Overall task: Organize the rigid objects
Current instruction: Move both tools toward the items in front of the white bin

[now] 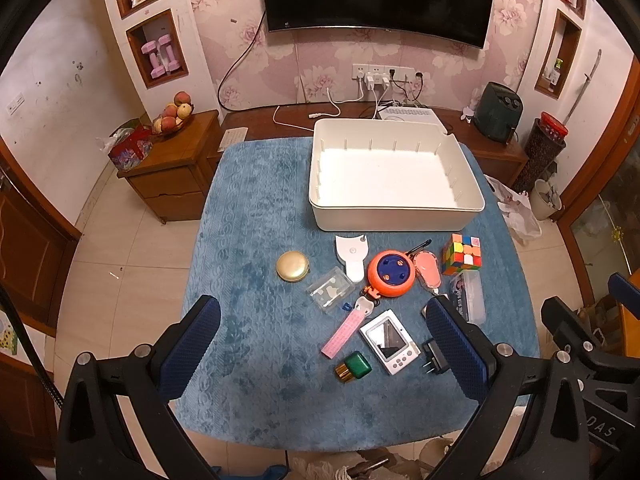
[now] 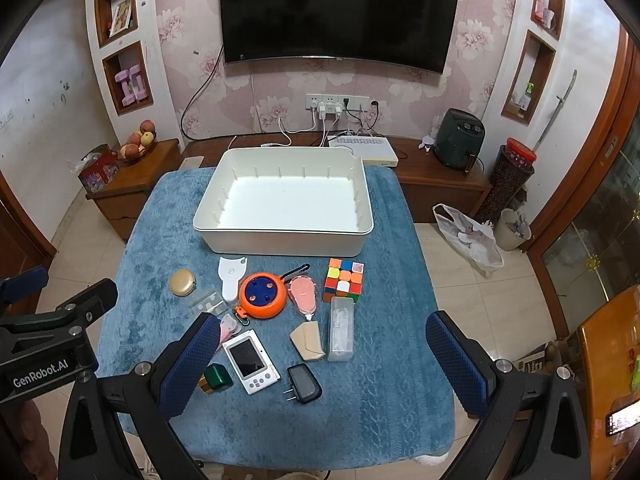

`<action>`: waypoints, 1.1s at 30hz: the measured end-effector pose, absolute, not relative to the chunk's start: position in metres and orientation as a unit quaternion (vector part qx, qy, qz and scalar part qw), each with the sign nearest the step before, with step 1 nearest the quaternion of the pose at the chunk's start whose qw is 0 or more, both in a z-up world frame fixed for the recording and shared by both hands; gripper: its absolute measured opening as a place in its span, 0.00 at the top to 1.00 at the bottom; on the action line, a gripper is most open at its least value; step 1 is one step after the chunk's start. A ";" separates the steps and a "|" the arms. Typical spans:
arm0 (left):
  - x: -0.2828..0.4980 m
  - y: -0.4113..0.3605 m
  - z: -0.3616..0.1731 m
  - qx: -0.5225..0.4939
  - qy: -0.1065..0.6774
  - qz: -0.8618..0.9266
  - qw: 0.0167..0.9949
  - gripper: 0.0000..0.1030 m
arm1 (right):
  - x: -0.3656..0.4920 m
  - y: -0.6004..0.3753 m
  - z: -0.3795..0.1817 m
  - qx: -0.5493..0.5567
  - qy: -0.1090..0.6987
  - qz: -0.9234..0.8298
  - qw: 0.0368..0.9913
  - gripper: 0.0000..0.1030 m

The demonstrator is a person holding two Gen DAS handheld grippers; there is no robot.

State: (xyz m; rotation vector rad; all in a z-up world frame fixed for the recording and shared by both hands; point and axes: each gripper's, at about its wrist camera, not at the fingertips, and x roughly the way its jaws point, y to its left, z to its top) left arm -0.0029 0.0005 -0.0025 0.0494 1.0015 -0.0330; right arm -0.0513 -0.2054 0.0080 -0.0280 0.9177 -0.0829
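Note:
A white bin [image 1: 396, 216] [image 2: 280, 240] stands at the far side of a blue-covered table [image 1: 256, 240] [image 2: 384, 400], with nothing inside. In front of it lie small items: a gold round case [image 1: 292, 266] [image 2: 182, 282], an orange and blue reel [image 1: 391, 273] [image 2: 263, 295], a colour cube [image 1: 462, 254] [image 2: 344, 279], a white handheld device [image 1: 390, 341] [image 2: 251, 361], a green box [image 1: 354, 367] [image 2: 216, 377], a black plug [image 1: 435, 357] [image 2: 304, 383] and a clear case [image 2: 341, 328]. My left gripper [image 1: 322, 350] and right gripper [image 2: 322, 364] hover open above them, holding nothing.
A wooden cabinet [image 1: 176, 172] with a fruit bowl stands left of the table. A low TV bench [image 2: 440, 178] holds a dark air fryer [image 2: 458, 144]. A plastic bag [image 2: 470, 238] and a bin [image 2: 512, 229] sit on the tiled floor at the right.

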 end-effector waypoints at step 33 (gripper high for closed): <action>-0.002 0.002 -0.006 0.023 0.481 -0.015 0.877 0.01 | -0.056 -0.190 0.006 -0.008 0.443 -0.033 0.896 0.00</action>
